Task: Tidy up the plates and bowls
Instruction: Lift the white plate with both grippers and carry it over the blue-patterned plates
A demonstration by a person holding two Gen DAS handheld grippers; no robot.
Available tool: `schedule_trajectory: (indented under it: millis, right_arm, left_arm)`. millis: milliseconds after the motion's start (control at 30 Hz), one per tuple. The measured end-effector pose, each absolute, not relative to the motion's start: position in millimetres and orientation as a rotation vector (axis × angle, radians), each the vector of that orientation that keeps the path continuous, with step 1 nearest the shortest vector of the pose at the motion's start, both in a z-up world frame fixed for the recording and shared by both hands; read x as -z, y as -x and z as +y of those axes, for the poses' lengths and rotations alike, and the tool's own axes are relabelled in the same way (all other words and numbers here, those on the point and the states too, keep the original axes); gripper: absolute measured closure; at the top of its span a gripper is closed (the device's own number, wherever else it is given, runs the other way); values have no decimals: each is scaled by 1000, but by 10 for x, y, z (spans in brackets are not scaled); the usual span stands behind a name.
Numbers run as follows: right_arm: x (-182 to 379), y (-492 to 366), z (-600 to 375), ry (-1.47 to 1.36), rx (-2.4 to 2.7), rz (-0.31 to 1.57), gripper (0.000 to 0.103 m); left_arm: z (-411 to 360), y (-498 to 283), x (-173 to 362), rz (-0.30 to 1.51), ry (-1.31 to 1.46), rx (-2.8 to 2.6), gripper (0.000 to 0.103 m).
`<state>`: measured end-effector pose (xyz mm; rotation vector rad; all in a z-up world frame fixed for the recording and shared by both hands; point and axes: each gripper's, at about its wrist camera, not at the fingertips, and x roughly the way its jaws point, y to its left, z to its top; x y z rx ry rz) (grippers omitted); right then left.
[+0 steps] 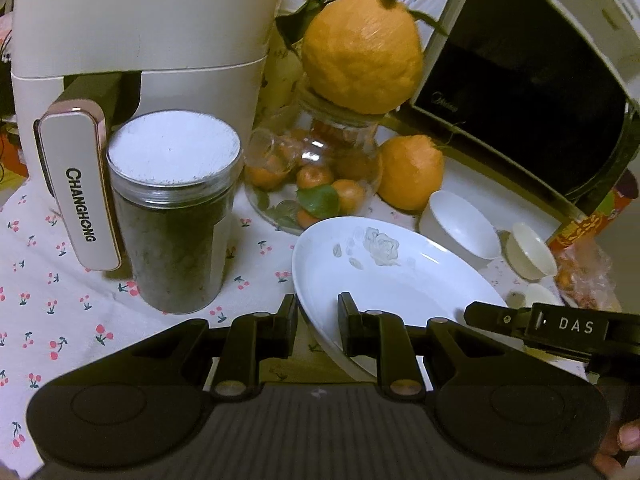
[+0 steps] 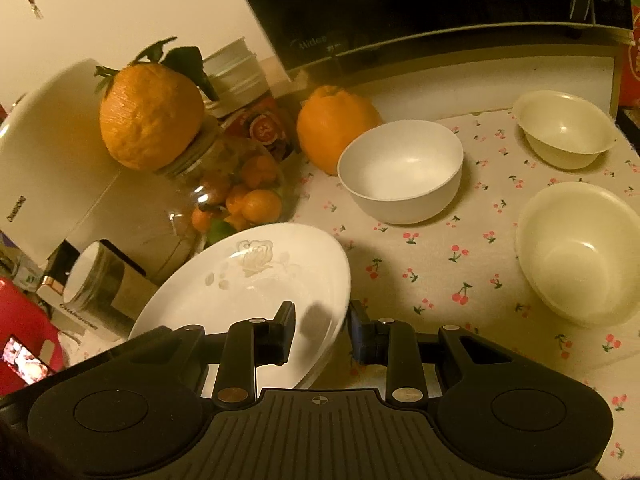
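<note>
A white plate (image 1: 400, 280) with a pale rose print hangs tilted just above the cherry-print cloth (image 1: 60, 280). My left gripper (image 1: 318, 320) is shut on its near-left rim. My right gripper (image 1: 480, 316) reaches in from the right and grips the opposite rim. In the right wrist view the plate (image 2: 240, 292) fills the lower left, with my right gripper (image 2: 322, 328) shut on its right edge. More rims seem to show under that edge. A white bowl (image 2: 400, 172) and two cream bowls (image 2: 566, 128) (image 2: 576, 252) stand on the cloth to the right.
A white air fryer (image 1: 140, 40) and a dark jar with a white lid (image 1: 176, 208) stand at the left. A glass jar of tangerines (image 1: 316, 176) carries a big orange (image 1: 360, 48), with another orange (image 1: 412, 172) beside it. A microwave (image 1: 520, 80) closes the back right.
</note>
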<state>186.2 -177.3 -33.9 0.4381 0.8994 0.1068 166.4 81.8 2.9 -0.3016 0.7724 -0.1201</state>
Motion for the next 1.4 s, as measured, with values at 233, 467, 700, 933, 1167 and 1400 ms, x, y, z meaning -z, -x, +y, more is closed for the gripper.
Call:
schedule_trajectory:
  millis: [233, 467, 700, 933, 1167, 1400]
  right_arm:
    - [183, -1679, -1832, -441, -90, 881, 75]
    - [81, -1436, -1920, -443, -76, 869, 75]
    - [36, -1189, -2009, -452, -50, 871, 75]
    - [9, -994, -2092, -453, -27, 875, 75]
    - [39, -869, -2132, -434, -14, 905, 75]
    - [121, -765, -2192, -421, 3, 961, 75]
  left_arm:
    - [774, -1497, -144, 745, 304, 164, 84]
    - [699, -1342, -232, 730, 307, 215, 84]
    - [585, -1202, -310, 711, 294, 259, 84]
    - [468, -1109, -277, 716, 273, 292, 84]
    - [386, -1046, -240, 723, 255, 318, 84]
    - [276, -1014, -177, 745, 220, 351, 84]
